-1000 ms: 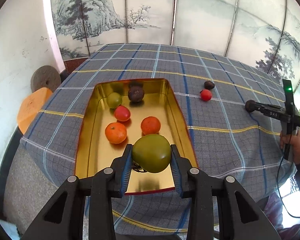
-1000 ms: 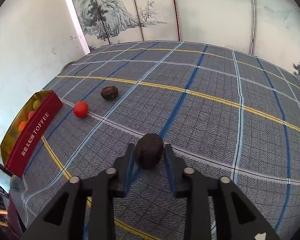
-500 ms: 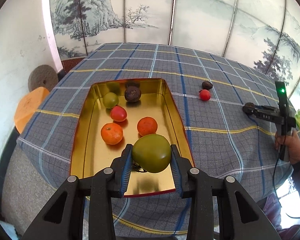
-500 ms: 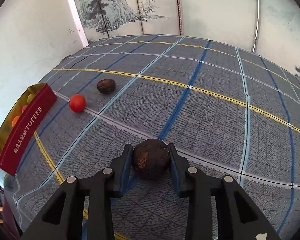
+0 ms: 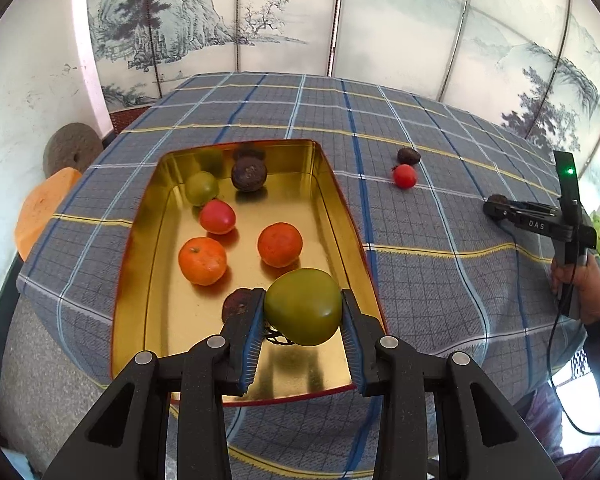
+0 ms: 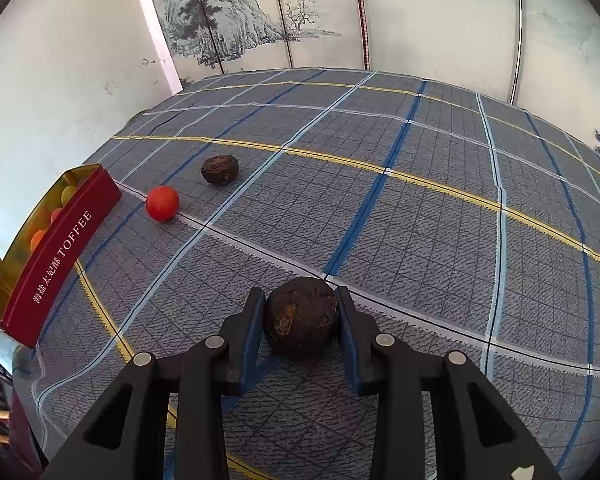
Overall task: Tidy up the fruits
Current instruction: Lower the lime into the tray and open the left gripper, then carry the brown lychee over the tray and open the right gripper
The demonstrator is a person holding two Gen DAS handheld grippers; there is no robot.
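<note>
Handling characteristics follow for the two fruits now held. Left gripper (image 5: 303,316) is clamped on a smooth, glossy green rounded fruit (image 5: 303,306), suspended above the near end of the gold-lined rectangular tin with red outer walls (image 5: 144,264). The blue pads bear on the fruit's widest girth, left and right. The skin looks slick and firm, and the body appears moderately heavy for its size; judged risk is rotation or slip if the grip loosens before the fruit is low over the tin floor.

Right gripper (image 6: 302,324) has just closed its jaws and now grips a dark brown, rough-skinned round fruit (image 6: 302,322), well to the right of the tin, at or just above the blue-grey checked tablecloth (image 6: 440,208). Whether the fruit touches the cloth cannot be told. Its wrinkled rind should give good friction; the shell may be brittle, so a light squeeze across the middle is advised.

A small red round fruit (image 6: 162,203) and a second dark brown fruit (image 6: 220,169) lie on the cloth near the tin's right wall.
</note>
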